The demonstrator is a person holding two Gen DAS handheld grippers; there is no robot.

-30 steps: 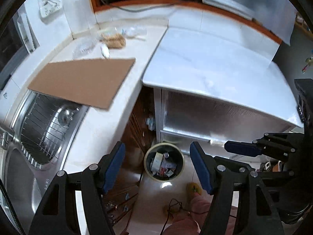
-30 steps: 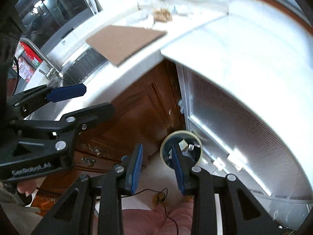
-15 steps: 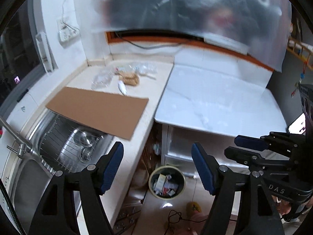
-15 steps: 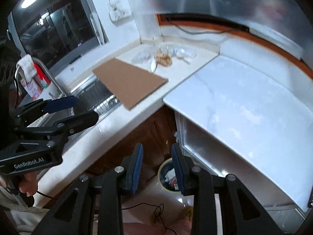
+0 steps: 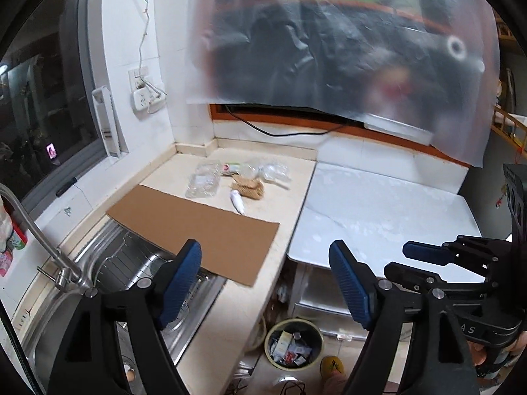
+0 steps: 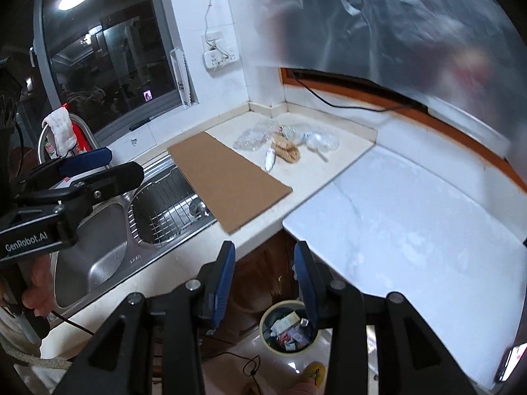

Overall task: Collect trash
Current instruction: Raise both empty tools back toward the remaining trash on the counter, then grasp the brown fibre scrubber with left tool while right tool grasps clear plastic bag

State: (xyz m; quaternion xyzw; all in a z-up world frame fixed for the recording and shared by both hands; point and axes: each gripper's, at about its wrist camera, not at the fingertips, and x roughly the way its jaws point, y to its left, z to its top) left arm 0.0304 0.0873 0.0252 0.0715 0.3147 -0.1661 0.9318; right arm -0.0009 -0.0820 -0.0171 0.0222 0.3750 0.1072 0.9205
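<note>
- Two grippers, left (image 5: 265, 283) and right (image 6: 264, 278), both released and empty, jaws just opening.
- Clear crumpled plastic wrappers (image 6: 286, 138) lie at countertop's back corner.
- Step: I reach next; round yellow-rimmed bin (image 6: 290, 329) waits below.

I count two tongs, my left tongs (image 5: 265, 281) and my right tongs (image 6: 265, 278). One sheet of cardboard (image 5: 197, 227) lies on the tabletop (image 5: 280, 204). Beyond the cardboard's far edge: one small white tube (image 5: 237, 201), one brown woven pad (image 5: 248, 188), and about three crumpled clear plastic wrappers (image 5: 203, 182). Below the cardboard's near corner, one trash bin (image 5: 294, 344) stands on the floor. Beside the cardboard, one sink (image 6: 98, 247) with two basins.
</note>
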